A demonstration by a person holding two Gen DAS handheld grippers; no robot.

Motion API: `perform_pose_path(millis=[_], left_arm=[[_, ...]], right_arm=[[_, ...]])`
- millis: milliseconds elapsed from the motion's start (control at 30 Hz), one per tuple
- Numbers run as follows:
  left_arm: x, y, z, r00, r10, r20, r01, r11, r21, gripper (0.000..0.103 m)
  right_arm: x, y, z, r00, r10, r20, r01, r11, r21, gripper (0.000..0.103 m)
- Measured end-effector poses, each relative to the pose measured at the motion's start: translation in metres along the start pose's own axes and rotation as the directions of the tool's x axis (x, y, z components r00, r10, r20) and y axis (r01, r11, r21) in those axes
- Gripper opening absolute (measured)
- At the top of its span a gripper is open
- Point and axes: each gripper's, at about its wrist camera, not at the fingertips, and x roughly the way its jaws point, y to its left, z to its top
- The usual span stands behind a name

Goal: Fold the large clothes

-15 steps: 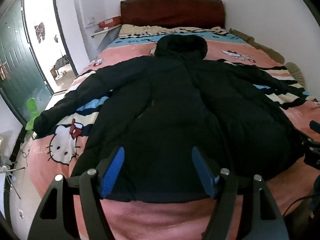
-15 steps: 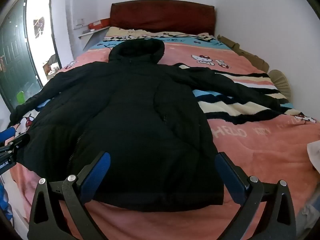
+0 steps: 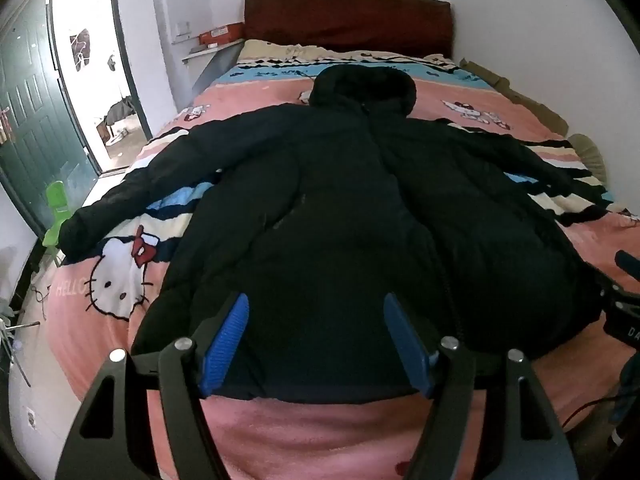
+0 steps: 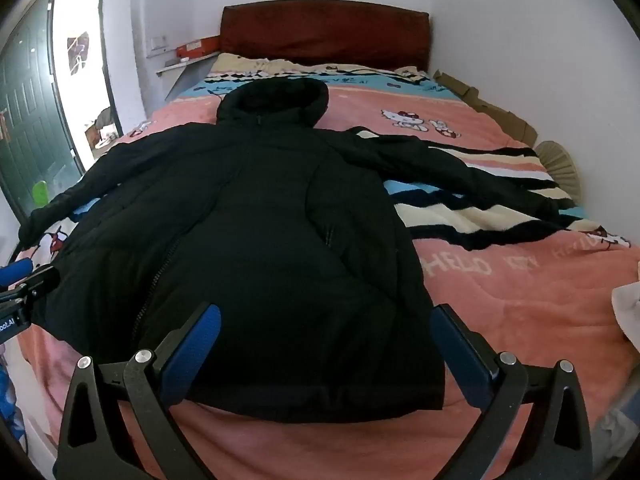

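While spread flat on bed (image 3: 320, 432) | black hooded coat (image 3: 340, 220) | sleeves outstretched

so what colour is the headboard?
Dark reddish-brown headboard, clearest in the right wrist view.

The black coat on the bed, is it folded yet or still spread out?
Spread out. The coat lies flat on the bed, both sleeves stretched sideways, hood toward the headboard; no fold shows.

Both wrist cams low at foot of bed (image 3: 320, 432), facing headboard (image 3: 348, 20); left cam sits further left. Shared: black coat (image 4: 256, 240), close.
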Motion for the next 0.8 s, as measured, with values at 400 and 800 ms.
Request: perform_pose_path(millis=[400, 800], left_arm=[[-0.005, 0.006, 0.003, 0.999, 0.015, 0.031, -0.015, 1.0, -0.007, 0.069], [-0.006, 0.012, 0.007, 0.999, 0.012, 0.034, -0.011, 1.0, -0.015, 0.069]], right_arm=[[-0.001, -0.001, 0.004, 1.0, -0.019, -0.024, 0.019, 1.0, -0.003, 0.102], [-0.001, 0.0, 0.011, 1.0, -0.021, -0.023, 0.02, 1.0, -0.006, 0.102]])
